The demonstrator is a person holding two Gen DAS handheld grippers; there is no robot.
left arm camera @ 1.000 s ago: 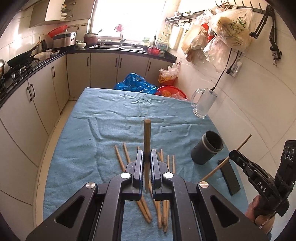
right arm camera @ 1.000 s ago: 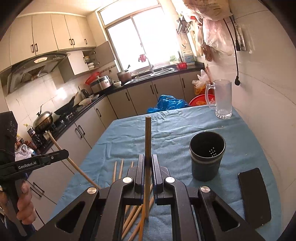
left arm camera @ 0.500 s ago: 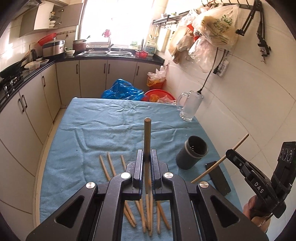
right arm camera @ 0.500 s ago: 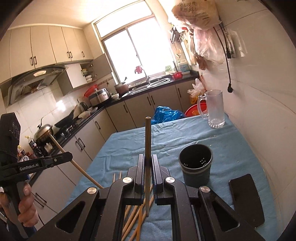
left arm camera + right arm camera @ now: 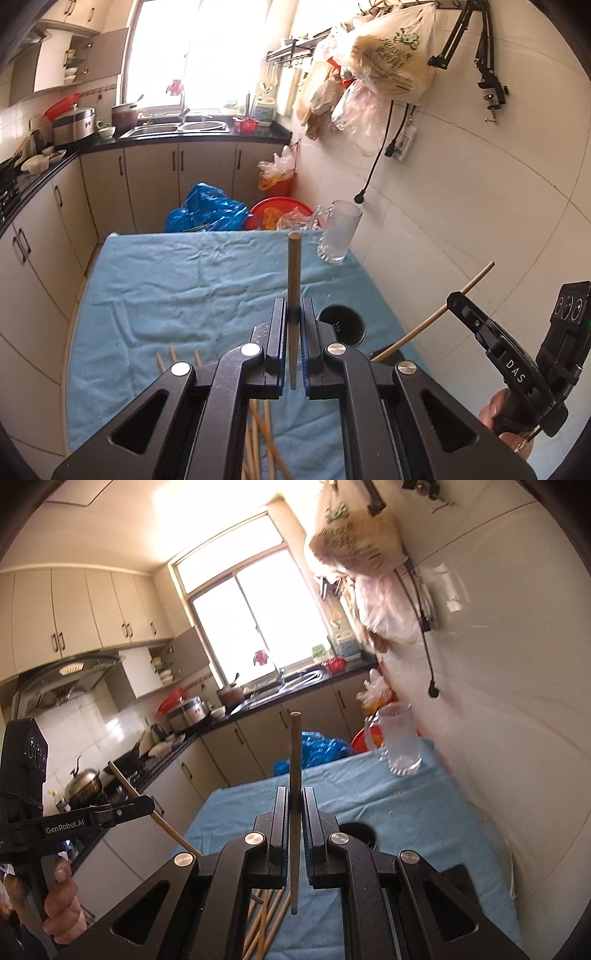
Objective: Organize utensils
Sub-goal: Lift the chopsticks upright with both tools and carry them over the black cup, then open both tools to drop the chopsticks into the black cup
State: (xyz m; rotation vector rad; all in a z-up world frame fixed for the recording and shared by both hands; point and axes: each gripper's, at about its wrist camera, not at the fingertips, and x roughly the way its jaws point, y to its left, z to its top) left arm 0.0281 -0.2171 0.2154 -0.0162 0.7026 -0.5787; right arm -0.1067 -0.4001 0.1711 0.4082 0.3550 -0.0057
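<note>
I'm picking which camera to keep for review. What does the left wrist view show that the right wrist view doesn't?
Left wrist only: the right gripper seen from outside, shut on its chopstick.
Right wrist only: the range hood, the kettle, the left gripper from outside.
Both: the dark cup, glass mug, loose chopsticks, blue cloth.

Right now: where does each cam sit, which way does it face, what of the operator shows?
Left wrist: on the left gripper, looking along a clamped chopstick down the blue cloth toward the sink; right gripper and hand show at right.
Right wrist: on the right gripper, angled higher toward the window; left gripper and hand at left.
Shared: dark cup, glass mug.
</note>
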